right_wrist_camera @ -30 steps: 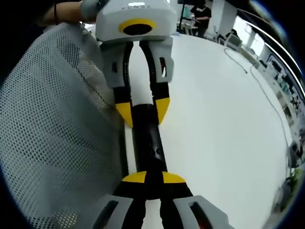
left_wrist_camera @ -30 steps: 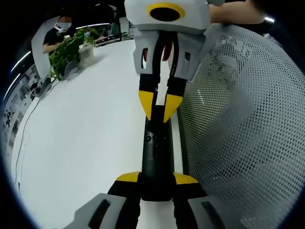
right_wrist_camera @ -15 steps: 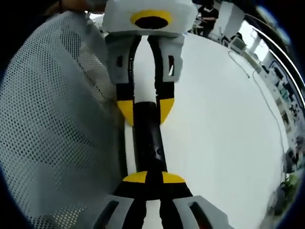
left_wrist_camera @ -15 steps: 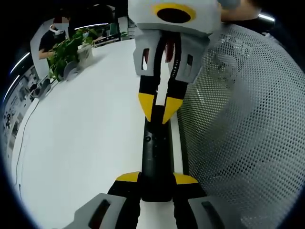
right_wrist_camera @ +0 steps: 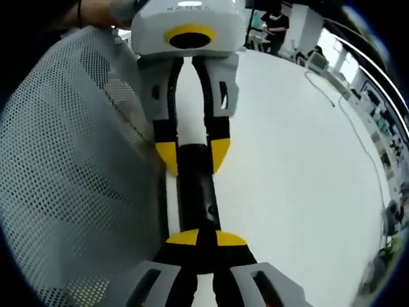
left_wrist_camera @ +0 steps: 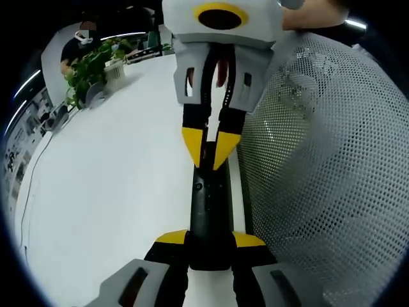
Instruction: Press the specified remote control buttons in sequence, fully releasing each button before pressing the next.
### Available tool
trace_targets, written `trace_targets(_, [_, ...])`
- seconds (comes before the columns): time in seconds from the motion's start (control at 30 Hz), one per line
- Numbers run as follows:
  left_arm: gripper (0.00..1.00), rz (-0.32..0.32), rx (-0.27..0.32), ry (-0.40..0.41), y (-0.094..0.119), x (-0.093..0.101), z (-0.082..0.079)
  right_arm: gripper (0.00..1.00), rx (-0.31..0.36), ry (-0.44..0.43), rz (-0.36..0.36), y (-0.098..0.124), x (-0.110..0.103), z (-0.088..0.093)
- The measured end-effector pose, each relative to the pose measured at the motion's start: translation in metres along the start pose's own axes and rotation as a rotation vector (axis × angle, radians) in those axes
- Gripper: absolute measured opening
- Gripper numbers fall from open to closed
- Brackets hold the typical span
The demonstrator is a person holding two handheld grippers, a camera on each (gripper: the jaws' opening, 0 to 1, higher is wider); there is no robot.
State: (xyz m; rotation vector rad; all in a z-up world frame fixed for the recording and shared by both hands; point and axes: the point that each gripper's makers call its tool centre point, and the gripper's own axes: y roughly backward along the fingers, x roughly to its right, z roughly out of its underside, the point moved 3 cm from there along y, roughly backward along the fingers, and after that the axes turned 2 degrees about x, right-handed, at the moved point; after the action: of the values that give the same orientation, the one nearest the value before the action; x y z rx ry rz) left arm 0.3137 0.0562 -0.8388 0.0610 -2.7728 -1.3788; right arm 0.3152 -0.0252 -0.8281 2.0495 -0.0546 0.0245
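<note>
Clamping the black remote control (left_wrist_camera: 208, 217) between the 2 yellow tips of the left gripper (left_wrist_camera: 209, 238) is judged to steady it for pressing. The right gripper (left_wrist_camera: 208, 144), pressed nearly together, is poised at the remote's far end, just above its buttons. The remote is held over the white table (left_wrist_camera: 115, 179), beside a mesh cover (left_wrist_camera: 319, 166).
</note>
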Motion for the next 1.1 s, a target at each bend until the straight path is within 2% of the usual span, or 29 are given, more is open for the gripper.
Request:
trace_targets(0.2, [0.25, 0.001, -0.002, -0.001, 0.0, -0.0003, 0.0, 0.04, -0.026, 0.049, -0.01, -0.0018, 0.0, -0.0011])
trace_targets(0.37, [0.25, 0.001, 0.0, 0.001, 0.0, -0.0003, 0.0, 0.04, 0.01, -0.001, -0.006, 0.0012, 0.0023, 0.0018])
trace_targets(0.43, [0.25, 0.0, 0.002, 0.004, 0.0001, -0.0002, 0.0, 0.04, 0.037, -0.085, -0.005, 0.0023, 0.0018, 0.0011])
trace_targets(0.67, [0.25, 0.001, 0.005, 0.003, 0.0001, -0.0001, 0.0001, 0.03, 0.03, -0.032, -0.004, -0.0014, -0.0025, -0.0072])
trace_targets(0.73, [0.25, 0.001, 0.005, 0.003, 0.0001, -0.0001, 0.0002, 0.03, 0.002, -0.007, -0.006, -0.0026, -0.0021, -0.0065])
trace_targets(0.87, [0.25, 0.001, 0.004, 0.003, 0.0001, -0.0001, 0.0002, 0.03, -0.008, -0.015, -0.025, -0.0025, 0.0002, -0.0058])
trace_targets(0.9, [0.25, 0.001, 0.005, 0.003, 0.0001, -0.0001, 0.0002, 0.03, -0.003, -0.036, -0.03, -0.0024, 0.0004, -0.0052])
trace_targets(1.03, [0.25, 0.002, 0.003, 0.002, 0.0001, -0.0003, 0.0002, 0.02, 0.012, -0.027, -0.044, -0.0027, 0.0015, -0.0041])
trace_targets(1.07, [0.25, 0.002, 0.003, 0.002, 0.0001, -0.0004, 0.0002, 0.02, 0.005, -0.049, -0.051, -0.0034, 0.0023, -0.0048])
trace_targets(1.1, [0.25, 0.003, 0.003, 0.003, 0.0, -0.0005, 0.0002, 0.02, -0.002, -0.034, -0.053, -0.0038, 0.0014, -0.0053])
